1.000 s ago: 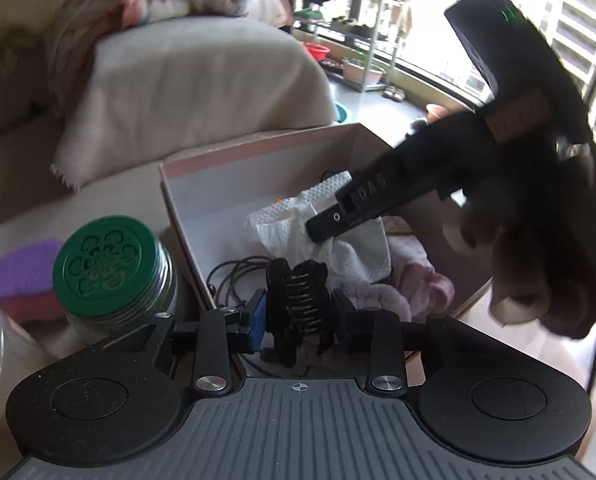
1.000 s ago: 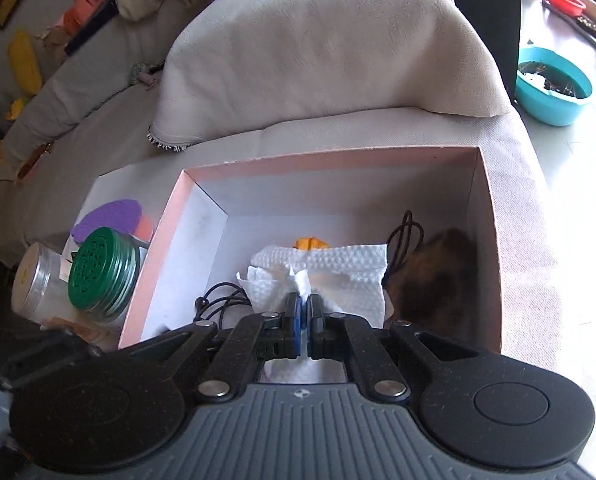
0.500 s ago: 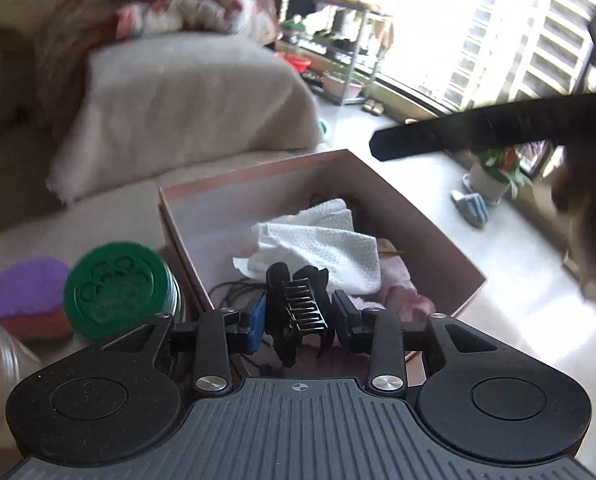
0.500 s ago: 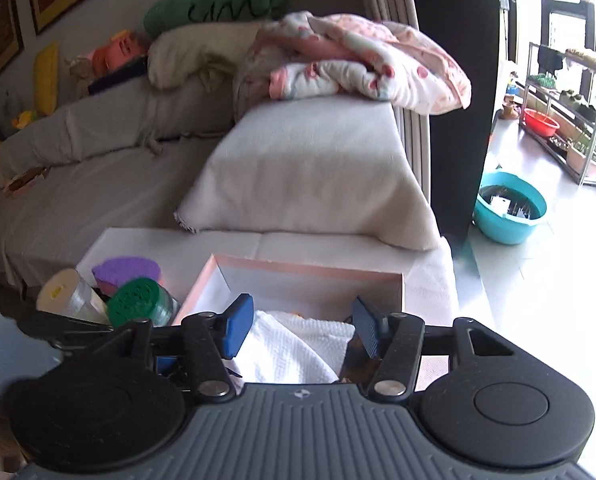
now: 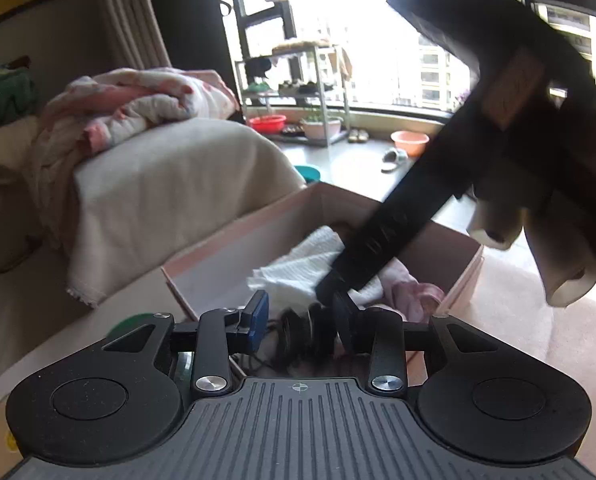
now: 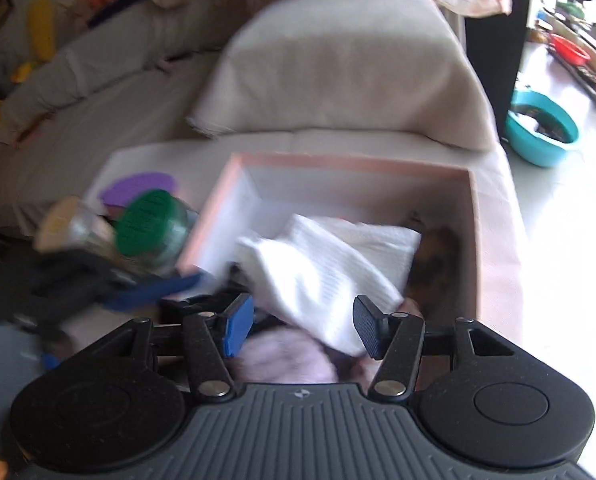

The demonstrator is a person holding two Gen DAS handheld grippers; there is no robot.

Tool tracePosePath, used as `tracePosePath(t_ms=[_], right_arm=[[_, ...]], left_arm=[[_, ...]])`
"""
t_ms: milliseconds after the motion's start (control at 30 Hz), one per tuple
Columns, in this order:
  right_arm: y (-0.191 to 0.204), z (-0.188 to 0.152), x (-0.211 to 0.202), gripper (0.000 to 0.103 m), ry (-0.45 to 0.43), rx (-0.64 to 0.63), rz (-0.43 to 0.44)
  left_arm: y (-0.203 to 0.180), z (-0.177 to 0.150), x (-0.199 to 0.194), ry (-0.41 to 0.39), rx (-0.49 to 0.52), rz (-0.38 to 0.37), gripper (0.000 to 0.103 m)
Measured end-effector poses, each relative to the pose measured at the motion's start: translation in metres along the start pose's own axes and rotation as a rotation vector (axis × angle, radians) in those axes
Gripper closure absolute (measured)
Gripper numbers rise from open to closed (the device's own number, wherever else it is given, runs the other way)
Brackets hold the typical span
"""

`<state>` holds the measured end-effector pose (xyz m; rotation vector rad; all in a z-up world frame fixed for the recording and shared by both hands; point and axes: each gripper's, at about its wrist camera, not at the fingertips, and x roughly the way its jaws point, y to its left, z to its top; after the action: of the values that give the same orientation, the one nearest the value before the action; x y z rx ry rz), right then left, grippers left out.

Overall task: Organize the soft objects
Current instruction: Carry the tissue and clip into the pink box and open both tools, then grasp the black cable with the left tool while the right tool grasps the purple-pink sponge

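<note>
Just ahead of the open right gripper (image 6: 303, 330) the white cloth (image 6: 329, 276) lies in the pink box (image 6: 473, 240), likely next to grab, while the left gripper (image 5: 301, 320) hangs open beside a blurred black clip (image 5: 305, 334).

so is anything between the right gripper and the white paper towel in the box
Nothing visible is in the way. The right gripper is open directly over the white paper towel in the pink box, and the towel's near corner lies between its fingers. The view is blurred, so contact is unclear.
</note>
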<state>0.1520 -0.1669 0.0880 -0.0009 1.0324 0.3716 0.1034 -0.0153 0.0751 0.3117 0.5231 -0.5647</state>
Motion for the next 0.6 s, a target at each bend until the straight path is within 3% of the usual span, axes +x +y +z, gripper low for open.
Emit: tracePosePath(t_ms=[133,300,467,600], right_arm=[[-0.010,-0.006,0.001,0.047,-0.007,0.024,-0.052],[-0.011,-0.009,-0.030,0.048,-0.107,0.023,-0.067],[0.012,-0.009,-0.065,0.048,-0.238,-0.062,-0.093],[0.041,0.002,-0.083,0.046,-0.339,-0.093,-0.074]], left_arm=[[0.018,0.002,-0.014,-0.032,-0.094,-0.019,0.063],[0.067,-0.005,-0.057,-0.111,-0.340,-0.039,0.063],[0.146,-0.040,-0.117,-0.198,-0.572,0.136,0.063],[0.203,-0.086,-0.143,-0.133,-0.741,0.290,0.065]])
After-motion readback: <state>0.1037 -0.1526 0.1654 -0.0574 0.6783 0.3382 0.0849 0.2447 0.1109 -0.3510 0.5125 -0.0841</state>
